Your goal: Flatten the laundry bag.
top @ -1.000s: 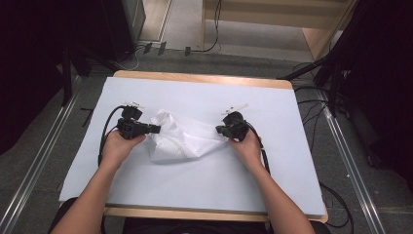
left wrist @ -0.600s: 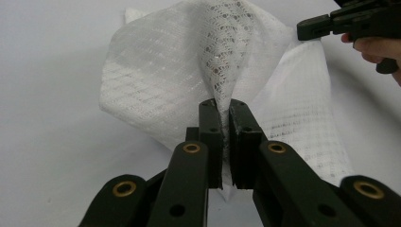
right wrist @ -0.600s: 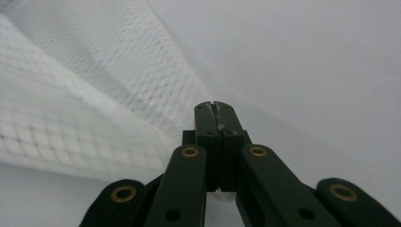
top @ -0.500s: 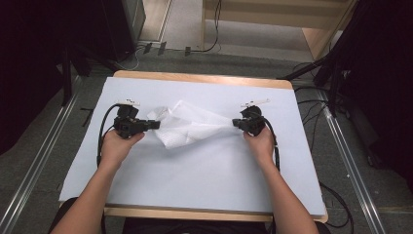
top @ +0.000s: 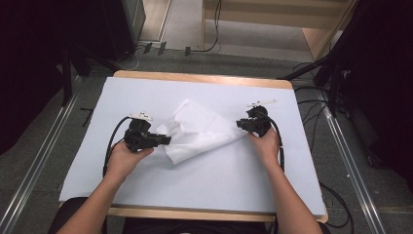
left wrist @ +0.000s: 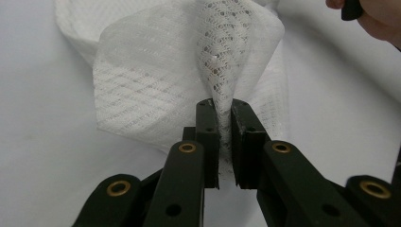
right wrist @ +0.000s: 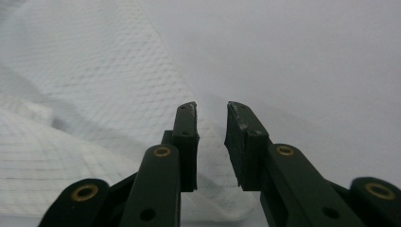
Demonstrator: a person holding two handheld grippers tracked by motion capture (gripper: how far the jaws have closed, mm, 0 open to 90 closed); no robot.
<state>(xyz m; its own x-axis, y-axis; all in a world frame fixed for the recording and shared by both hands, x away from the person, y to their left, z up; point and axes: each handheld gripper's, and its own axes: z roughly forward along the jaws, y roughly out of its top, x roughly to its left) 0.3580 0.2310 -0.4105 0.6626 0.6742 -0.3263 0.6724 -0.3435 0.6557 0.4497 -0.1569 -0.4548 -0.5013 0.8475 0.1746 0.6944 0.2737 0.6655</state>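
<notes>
A white mesh cloth (top: 204, 127) lies crumpled and partly spread on the middle of the white-covered table (top: 219, 187). My left gripper (top: 165, 140) is at the cloth's left edge. In the left gripper view it (left wrist: 224, 105) is shut on a raised fold of the cloth (left wrist: 151, 80). At the cloth's right corner is my right gripper (top: 242, 125). In the right gripper view it (right wrist: 211, 109) stands open just above that corner of the cloth (right wrist: 94, 94), and nothing is pinched between the jaws.
The person's right hand (left wrist: 373, 14) shows at the top right of the left gripper view. The table has a wooden far edge (top: 195, 76). Cables (top: 316, 122) lie on the floor to its right, and dark equipment (top: 112, 24) stands at the back left.
The right gripper pulled the cloth's corner out to the right, then opened over it. The cloth went from bunched to stretched out. The left gripper drew slightly nearer, still holding it.
</notes>
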